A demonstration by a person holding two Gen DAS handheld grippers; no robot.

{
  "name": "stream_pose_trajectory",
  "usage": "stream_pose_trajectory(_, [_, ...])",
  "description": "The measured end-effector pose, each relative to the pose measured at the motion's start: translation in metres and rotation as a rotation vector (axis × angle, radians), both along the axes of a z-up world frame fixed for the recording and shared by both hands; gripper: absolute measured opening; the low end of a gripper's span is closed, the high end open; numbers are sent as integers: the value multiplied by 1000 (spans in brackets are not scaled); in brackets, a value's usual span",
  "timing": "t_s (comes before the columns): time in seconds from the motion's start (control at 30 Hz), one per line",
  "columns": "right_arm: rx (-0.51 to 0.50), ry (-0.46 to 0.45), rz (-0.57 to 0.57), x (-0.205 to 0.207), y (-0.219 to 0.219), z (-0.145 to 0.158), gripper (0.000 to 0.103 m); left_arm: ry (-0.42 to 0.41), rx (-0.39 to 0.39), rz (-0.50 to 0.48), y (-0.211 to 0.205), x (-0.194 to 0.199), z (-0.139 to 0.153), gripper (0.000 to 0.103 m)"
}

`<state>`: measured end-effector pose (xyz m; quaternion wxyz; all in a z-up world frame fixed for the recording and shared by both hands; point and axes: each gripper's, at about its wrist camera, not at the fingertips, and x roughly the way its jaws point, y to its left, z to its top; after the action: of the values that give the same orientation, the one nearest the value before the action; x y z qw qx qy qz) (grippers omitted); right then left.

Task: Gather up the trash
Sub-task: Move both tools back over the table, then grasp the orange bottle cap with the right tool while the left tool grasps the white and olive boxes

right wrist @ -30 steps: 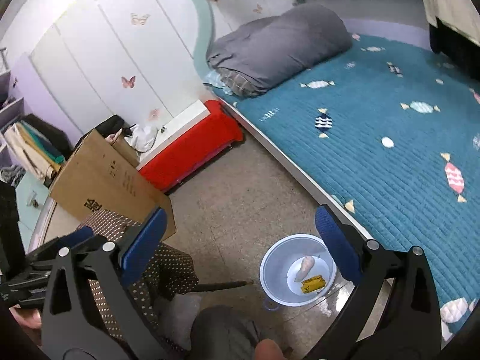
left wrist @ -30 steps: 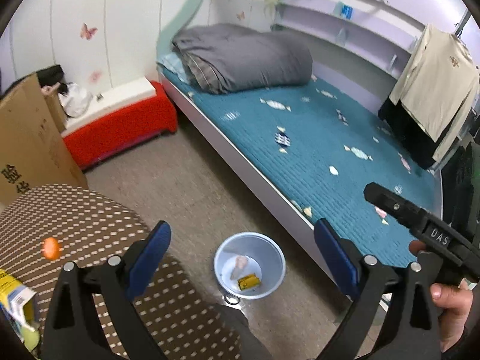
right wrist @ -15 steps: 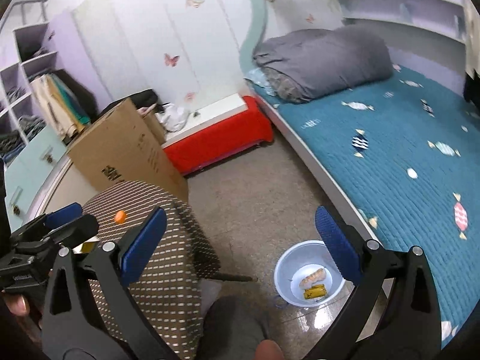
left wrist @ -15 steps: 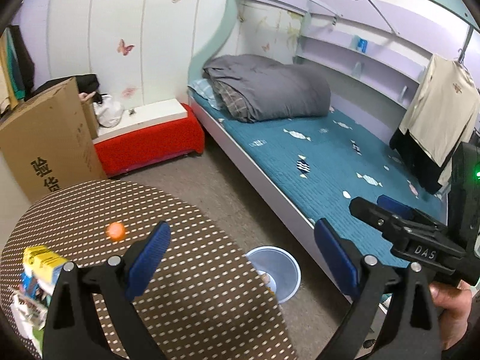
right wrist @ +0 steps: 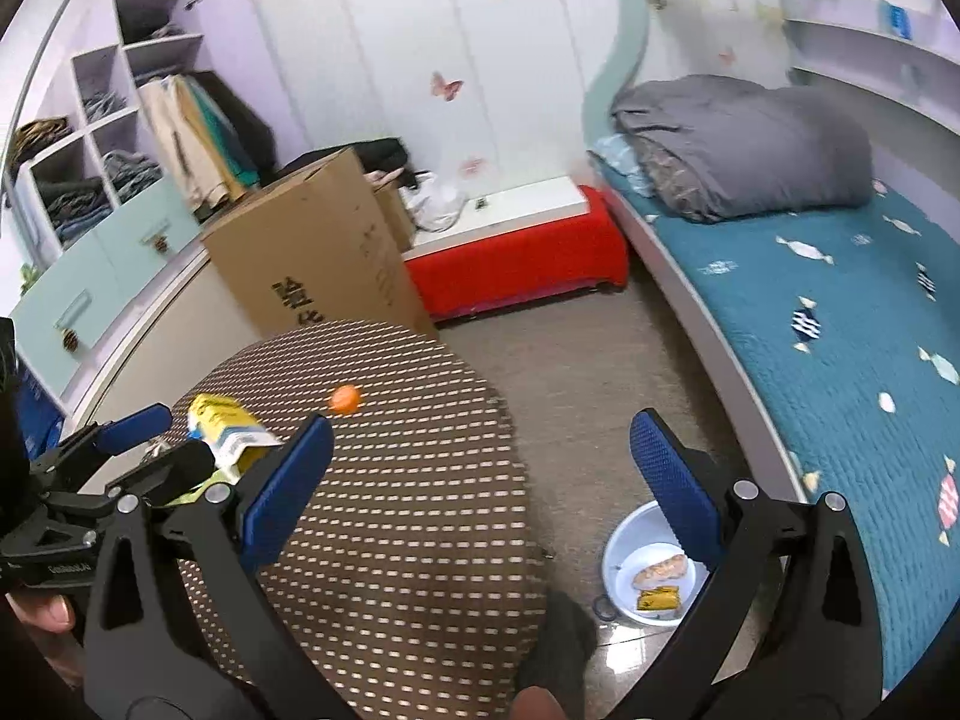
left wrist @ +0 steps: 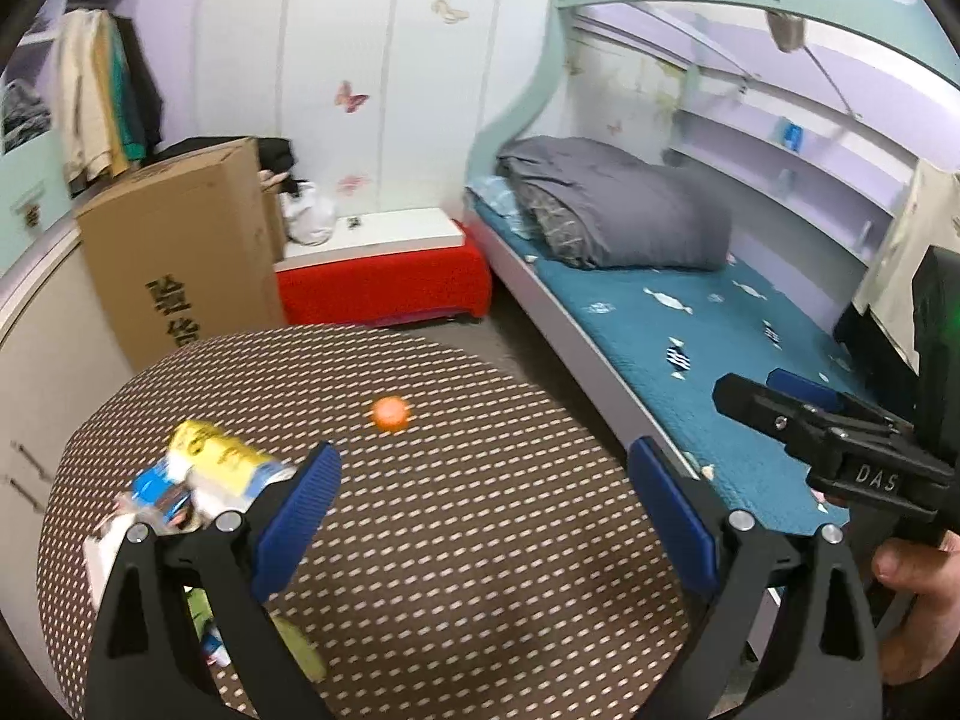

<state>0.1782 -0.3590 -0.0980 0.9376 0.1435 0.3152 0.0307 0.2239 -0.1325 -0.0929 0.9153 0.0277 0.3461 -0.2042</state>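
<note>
On the far left of the round brown dotted table (left wrist: pixel 480 570) lies a loose heap of wrappers (left wrist: pixel 180 498), blurred so that an exact count cannot be made; one yellow carton (left wrist: pixel 219 456) stands out on top, with blue and green scraps beside and below it. Over that edge hangs the left gripper (left wrist: pixel 483 510), its two blue-padded fingers (left wrist: pixel 297 516) spread wide with nothing between them. One small orange ball-like piece (left wrist: pixel 390 413) sits alone near the table's middle, well apart from the heap. From the right wrist view the same yellow carton (right wrist: pixel 225 429) and orange piece (right wrist: pixel 345 399) show, with the left gripper's tips just beside the carton. Right of the table, the right gripper (right wrist: pixel 480 486) is held above the table edge and floor, its two fingers also wide apart and empty. Farther right, on the floor between table and bed (right wrist: pixel 840 324), stands one pale blue basin (right wrist: pixel 618 546) holding two bits of trash: one pinkish piece (right wrist: pixel 660 570) and one yellow wrapper (right wrist: pixel 659 600). Behind the table stand one cardboard box (right wrist: pixel 312 252) and one red bench (right wrist: pixel 516 270).
</note>
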Motion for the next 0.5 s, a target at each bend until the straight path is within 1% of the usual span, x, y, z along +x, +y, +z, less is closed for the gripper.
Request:
stream_pose_trajectory(0.07, [-4,4,30,5,13,-1,97,-6,2,30,12,-2,-1,94])
stream_pose_trajectory(0.17, [-17,13,72,12,32,-1,97,-20,11,95,36,-7,-2,94])
stream_pose_trajectory(0.3, [-26,26,112,20,52,-3,97,-27,3,190,73,-12,-6,94])
stream_pose_trajectory(0.4, [-36,42,130,25,62,-5,97,-52,22,258,96,-14,-9,94])
stream_pose_trajectory(0.5, [-44,57,147,30,71,-9,97,-42,30,321,122,-14,-15,94])
